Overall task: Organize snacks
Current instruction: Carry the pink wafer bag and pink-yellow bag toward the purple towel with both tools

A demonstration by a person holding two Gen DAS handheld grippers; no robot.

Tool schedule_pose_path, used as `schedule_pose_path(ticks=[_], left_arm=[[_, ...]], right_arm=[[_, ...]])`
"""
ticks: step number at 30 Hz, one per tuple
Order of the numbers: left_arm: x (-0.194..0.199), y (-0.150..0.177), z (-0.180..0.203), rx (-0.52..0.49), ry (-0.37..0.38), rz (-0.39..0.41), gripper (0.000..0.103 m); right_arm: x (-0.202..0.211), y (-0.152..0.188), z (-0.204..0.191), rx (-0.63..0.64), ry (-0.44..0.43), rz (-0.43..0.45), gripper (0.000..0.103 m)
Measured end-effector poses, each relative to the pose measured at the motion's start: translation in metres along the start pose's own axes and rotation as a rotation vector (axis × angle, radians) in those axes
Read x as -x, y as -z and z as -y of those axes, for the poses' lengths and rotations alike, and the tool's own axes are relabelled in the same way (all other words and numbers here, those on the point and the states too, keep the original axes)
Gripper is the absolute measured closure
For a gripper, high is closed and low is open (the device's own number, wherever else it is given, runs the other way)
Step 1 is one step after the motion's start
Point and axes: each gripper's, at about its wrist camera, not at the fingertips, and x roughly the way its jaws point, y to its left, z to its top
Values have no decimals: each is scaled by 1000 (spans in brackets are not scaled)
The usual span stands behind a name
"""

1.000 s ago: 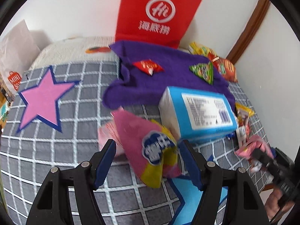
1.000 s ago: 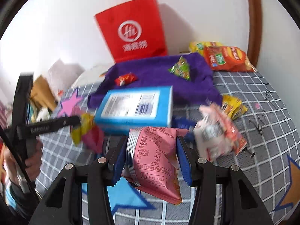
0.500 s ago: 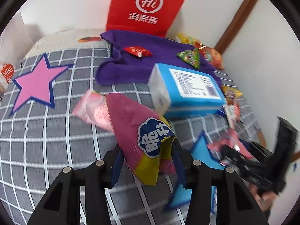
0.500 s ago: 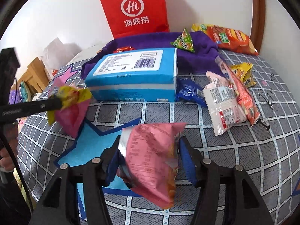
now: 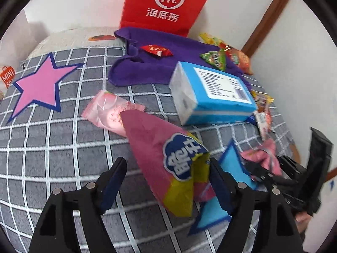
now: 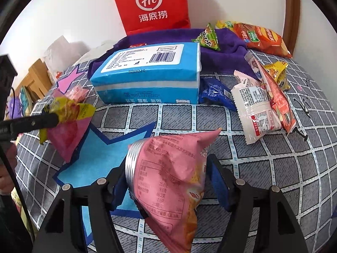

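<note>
The left gripper [image 5: 166, 181] is standing with its jaws apart; they have just been opening. A pink and yellow snack bag [image 5: 168, 164] is lying between them, touching the right finger while the left finger is clear of it. This bag is resting on the grey checked bed cover [image 5: 63, 147], with its far tip over a pale pink snack packet [image 5: 107, 109].

The right gripper [image 6: 166, 187] is also widening its jaws. A pink chip bag [image 6: 168, 179] is sitting between the fingers, over the edge of a blue star [image 6: 99, 154] printed on the cover; whether the pads are still pressing on it I cannot tell.

Further back, a blue tissue pack [image 6: 151, 73] is lying flat, with a dark blue wrapper [image 6: 217, 92] and a heap of white and red packets [image 6: 263, 105] just beside it on the right. Behind it a purple towel [image 5: 160, 63] is carrying a small red packet [image 5: 155, 49] and a green triangular packet [image 6: 207, 37]. An orange chip bag [image 6: 263, 39] is lying near the corner, and a red paper bag [image 6: 151, 4] is standing against the wall.
</note>
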Motion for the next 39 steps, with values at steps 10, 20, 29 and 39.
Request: schedule_pose_path(ticks=[10,20,29,39], left_arm=[[-11,-2,0,22,14,9,56],[19,-19,5,14,39,67,56],[40,-61,15,-19,8,142,56],[52,-116,24,-39,-24,202,56]], right_arm=[[10,2,17,-68,-19,5,50],[39,-21,17,-72,-56,69,50],[58,-80,15,-42,-14,164,50],[63,-165,9,-3,-37,184,50]])
